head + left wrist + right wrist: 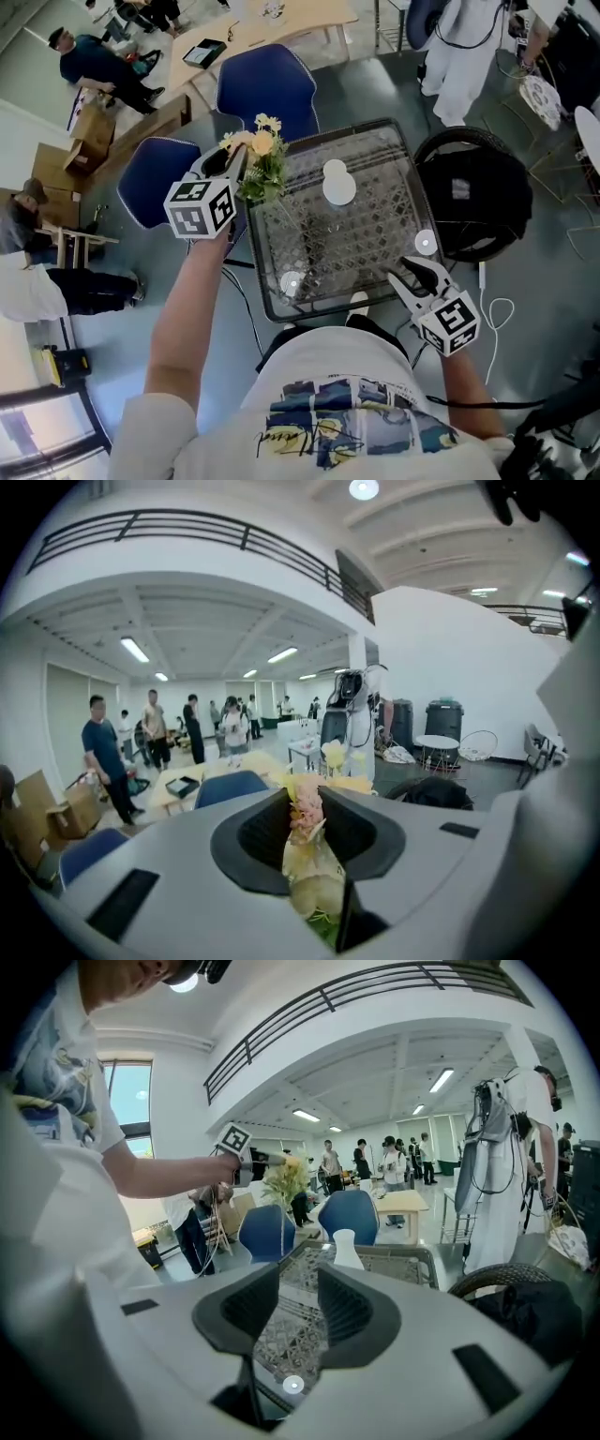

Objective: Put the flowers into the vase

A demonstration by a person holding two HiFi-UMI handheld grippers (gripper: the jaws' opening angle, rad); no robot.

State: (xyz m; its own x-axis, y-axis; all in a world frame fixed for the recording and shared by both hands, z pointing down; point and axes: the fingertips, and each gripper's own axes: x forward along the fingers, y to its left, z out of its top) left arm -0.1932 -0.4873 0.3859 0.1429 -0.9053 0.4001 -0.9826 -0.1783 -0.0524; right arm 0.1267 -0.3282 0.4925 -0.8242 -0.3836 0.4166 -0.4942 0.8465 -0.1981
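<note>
1. The left gripper (pixel 231 157) is in the upper left of the head view, raised off the left edge of the table (pixel 375 239).
2. In the left gripper view, the left gripper's (pixel 307 797) jaws are drawn in to a narrow gap. They pinch the flowers (pixel 308 857) between them.
3. A pink bloom and pale wrapped stems fill that gap at the centre of the frame. More yellow blooms rise just above the jaw tips.
4. In the head view the flowers (pixel 262 155) stick out to the right of the left gripper. Yellow heads and green leaves hang over the table's upper left corner.
5. The vase (pixel 339 184), white, stands upright on the table in the upper middle of the head view, clear of the flowers and of both grippers.
6. The right gripper (pixel 419 274) is at the lower right of the head view, over the table's near right edge.
7. In the right gripper view, the right gripper's (pixel 298 1279) jaws stand spread. Nothing is between them; only the patterned table top shows through the gap.
8. That view also shows the vase (pixel 347 1249) above the jaws at centre. The flowers (pixel 284 1177) are held up to its left.
</note>
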